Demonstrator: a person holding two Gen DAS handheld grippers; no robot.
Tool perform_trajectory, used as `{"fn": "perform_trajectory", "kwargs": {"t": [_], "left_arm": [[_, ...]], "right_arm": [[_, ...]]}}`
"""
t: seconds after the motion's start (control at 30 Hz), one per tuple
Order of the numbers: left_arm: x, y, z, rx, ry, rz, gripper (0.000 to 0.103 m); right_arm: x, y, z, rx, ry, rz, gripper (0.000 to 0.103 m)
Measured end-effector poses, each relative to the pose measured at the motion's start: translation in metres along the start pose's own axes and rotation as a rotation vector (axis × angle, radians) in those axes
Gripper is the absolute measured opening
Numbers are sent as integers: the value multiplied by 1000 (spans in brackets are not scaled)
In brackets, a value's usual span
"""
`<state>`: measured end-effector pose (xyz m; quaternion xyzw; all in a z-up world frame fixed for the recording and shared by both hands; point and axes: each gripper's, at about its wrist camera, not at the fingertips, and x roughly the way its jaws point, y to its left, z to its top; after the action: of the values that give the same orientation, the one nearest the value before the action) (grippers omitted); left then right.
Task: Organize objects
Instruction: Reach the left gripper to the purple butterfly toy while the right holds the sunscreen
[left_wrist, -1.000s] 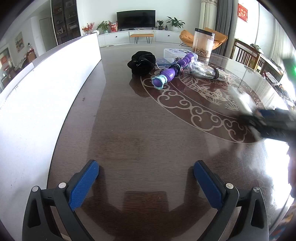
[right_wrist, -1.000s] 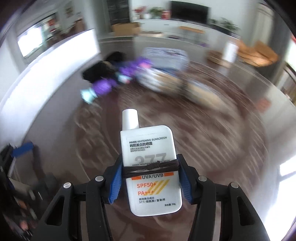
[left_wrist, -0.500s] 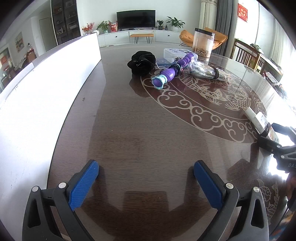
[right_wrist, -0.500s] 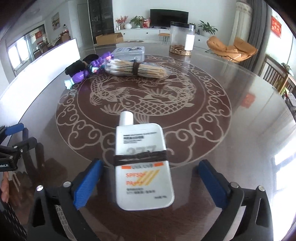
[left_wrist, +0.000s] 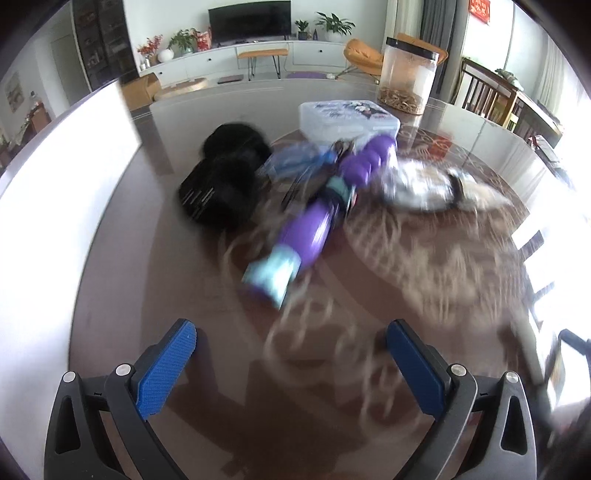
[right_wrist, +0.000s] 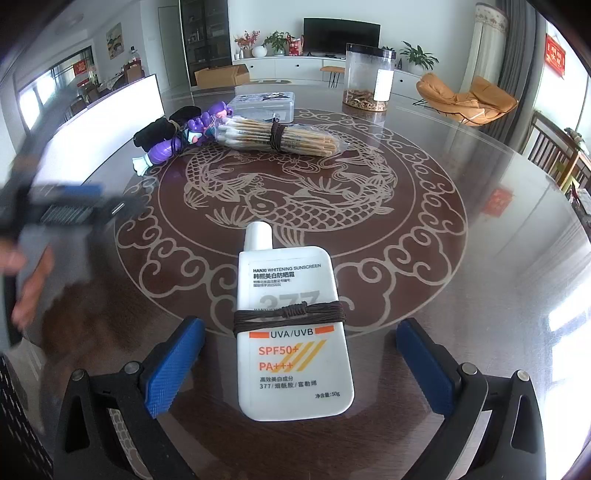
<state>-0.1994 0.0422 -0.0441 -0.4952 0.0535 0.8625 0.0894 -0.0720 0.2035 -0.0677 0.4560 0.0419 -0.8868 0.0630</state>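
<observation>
A white sunscreen bottle (right_wrist: 293, 332) with a brown cord round it lies flat on the round table between my right gripper's open fingers; the right gripper (right_wrist: 299, 365) does not touch it. My left gripper (left_wrist: 291, 363) is open and empty, a short way before a purple toy (left_wrist: 314, 229) with a pale blue end. A black pouch (left_wrist: 225, 184) lies left of the toy. A bundle of cotton swabs (left_wrist: 436, 186) lies to its right, also in the right wrist view (right_wrist: 277, 134). The left gripper shows blurred at the left of the right wrist view (right_wrist: 70, 206).
A clear flat plastic box (left_wrist: 347, 116) and a tall clear jar (left_wrist: 408, 81) stand behind the toy. A white board (left_wrist: 48, 192) runs along the table's left edge. Chairs stand at the far right (right_wrist: 561, 155).
My right gripper has opened wider around the released sunscreen bottle on the table. My left gripper has moved forward toward the purple toy, which now looks much closer.
</observation>
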Motion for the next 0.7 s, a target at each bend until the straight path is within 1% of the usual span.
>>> {"fn": "perform_trajectory", "kwargs": {"t": [0.07,0.1,0.13,0.17,0.2,0.23,0.27,0.3,0.37,0.4,0.47,0.5,0.53,0.57,0.6,0.63,0.67,0.7], "left_arm": [[5,-6,11,19,-5,2,103],[5,-8,13,32,-24,-4,89],[3,-8,15,38,-47,-17,77],[0,-8,15,41,-65,-2,52],[-3,-7,14,39,-72,4,33],[-5,-7,11,41,-63,0,30],[-10,-9,5,56,-72,10,22],[-16,-11,-6,75,-78,50,22],[-31,-10,-32,71,-84,46,22],[-42,-8,-50,61,-82,46,22],[-60,-5,-80,31,-74,64,22],[-70,-1,-96,1,-65,54,23],[-75,4,-108,-25,-57,26,24],[-81,7,-117,-48,-56,-11,42],[-85,14,-124,-71,-50,-49,73],[-87,19,-128,-89,-47,-68,88],[-86,20,-130,-109,-58,-73,100],[-85,22,-131,-126,-70,-72,100]], "right_arm": [[0,0,0,0,0,0,103],[0,0,0,0,0,0,103],[0,0,0,0,0,0,103],[0,0,0,0,0,0,103],[0,0,0,0,0,0,103],[0,0,0,0,0,0,103],[0,0,0,0,0,0,103],[0,0,0,0,0,0,103],[0,0,0,0,0,0,103],[0,0,0,0,0,0,103],[0,0,0,0,0,0,103],[0,0,0,0,0,0,103],[0,0,0,0,0,0,103],[0,0,0,0,0,0,103],[0,0,0,0,0,0,103],[0,0,0,0,0,0,103],[0,0,0,0,0,0,103],[0,0,0,0,0,0,103]]}}
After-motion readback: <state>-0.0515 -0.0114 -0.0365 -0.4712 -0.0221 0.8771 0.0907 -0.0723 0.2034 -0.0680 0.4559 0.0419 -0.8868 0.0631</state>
